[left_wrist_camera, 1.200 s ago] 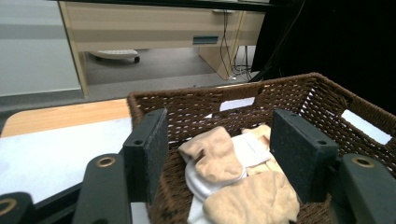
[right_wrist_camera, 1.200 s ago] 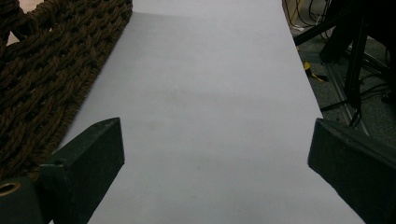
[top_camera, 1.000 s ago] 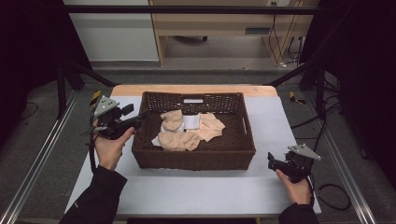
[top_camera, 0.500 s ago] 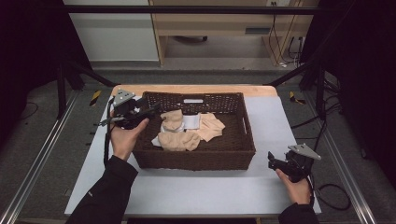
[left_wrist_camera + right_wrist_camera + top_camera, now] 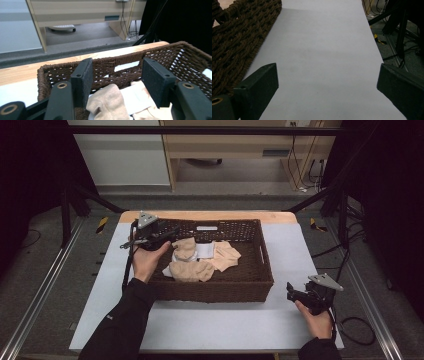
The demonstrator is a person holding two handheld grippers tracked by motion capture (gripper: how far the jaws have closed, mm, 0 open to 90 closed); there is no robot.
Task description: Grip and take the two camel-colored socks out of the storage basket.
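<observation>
A: Where is the left gripper (image 5: 167,236) right now?

B: Over the near-left corner of the basket (image 5: 260,270), aimed inward at the socks (image 5: 192,270). Its fingers (image 5: 82,80) stand apart and have just been closing a little, with nothing pressed between them yet — the closest beige sock (image 5: 107,102) lies just below and ahead of them in the left gripper view.

A: And the socks themselves?

B: Heaped in the middle of the basket floor, around a white card or wrapper (image 5: 204,251). The nearest sock lies roughly across the basket, its long axis running left to right in the high view; which end is the toe I cannot tell.

A: Why come in over the left rim?

B: My guess — it is the shortest way to that pile, and coming from above keeps the fingers clear of the woven wall.

A: The right gripper (image 5: 295,295)?

B: Parked on the table (image 5: 200,325) beside the basket's near-right corner, fingers (image 5: 259,85) wide apart with only bare white table between them. It looks like it is waiting, out of the way.
</observation>
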